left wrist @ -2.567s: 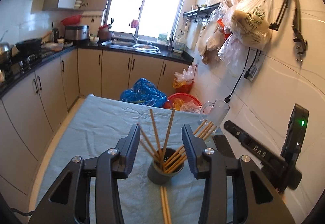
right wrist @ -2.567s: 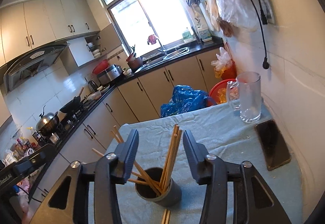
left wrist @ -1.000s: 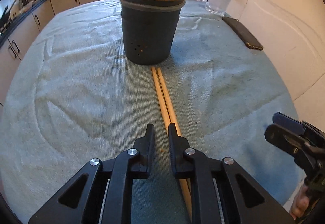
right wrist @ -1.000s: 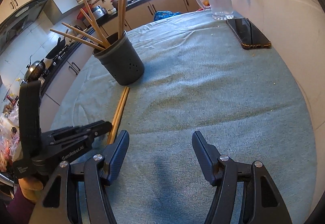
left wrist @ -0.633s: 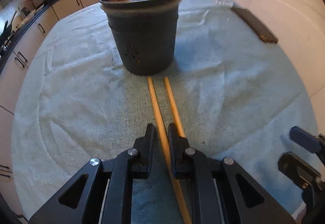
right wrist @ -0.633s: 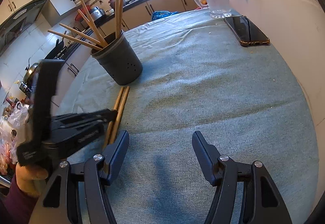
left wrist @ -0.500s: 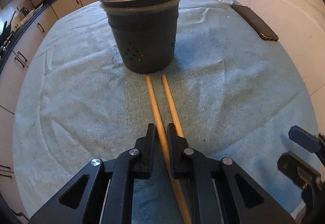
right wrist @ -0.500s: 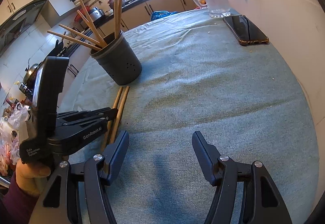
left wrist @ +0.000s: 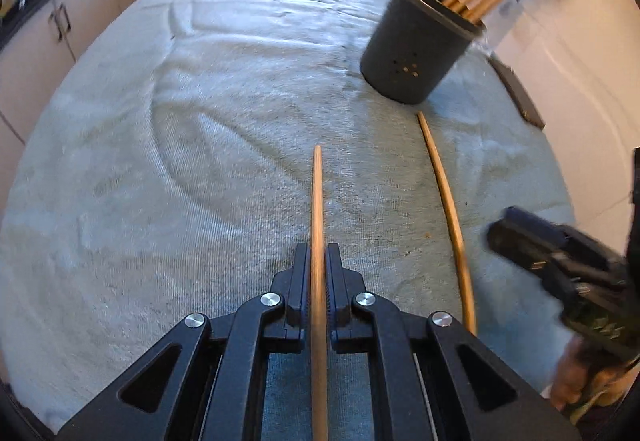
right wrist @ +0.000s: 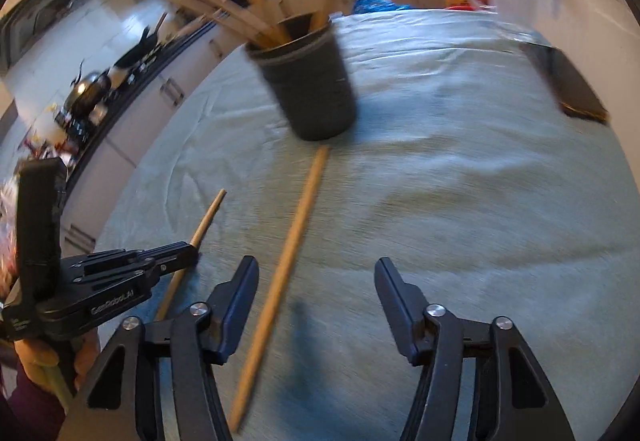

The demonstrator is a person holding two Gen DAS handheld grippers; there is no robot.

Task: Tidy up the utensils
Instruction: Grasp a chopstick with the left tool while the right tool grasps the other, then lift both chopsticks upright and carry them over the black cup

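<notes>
- Two slender, round, light-brown wooden chopsticks are out of the holder: the gripped chopstick (left wrist: 317, 201) and the loose chopstick (left wrist: 448, 197), which lies flat on the cloth a little to its right with its tip just short of the holder's base.
- The gripped chopstick is clamped between the closed jaws of the left gripper (left wrist: 318, 261); its far end projects forward over the cloth, and whether that end rests on the cloth cannot be told.
- Handling, as a judgement: each stick is light and stiff, smooth enough to pivot or slide in a grip, and prone to roll; a hold across the shaft somewhat back from the tip suits it best.
- The dark grey cylindrical utensil holder (left wrist: 416, 53), perforated low on its wall, stands upright beyond both sticks and already bears many chopsticks fanned outward.
- The right gripper (right wrist: 316, 281) is empty; its jaws, apart, have just been closing, with the loose chopstick passing just inside the left jaw, untouched.
- The pale blue-grey towel-like cloth (left wrist: 180, 145) covers the table; a dark flat phone (right wrist: 568, 81) lies near its right edge, well apart from the sticks.
</notes>
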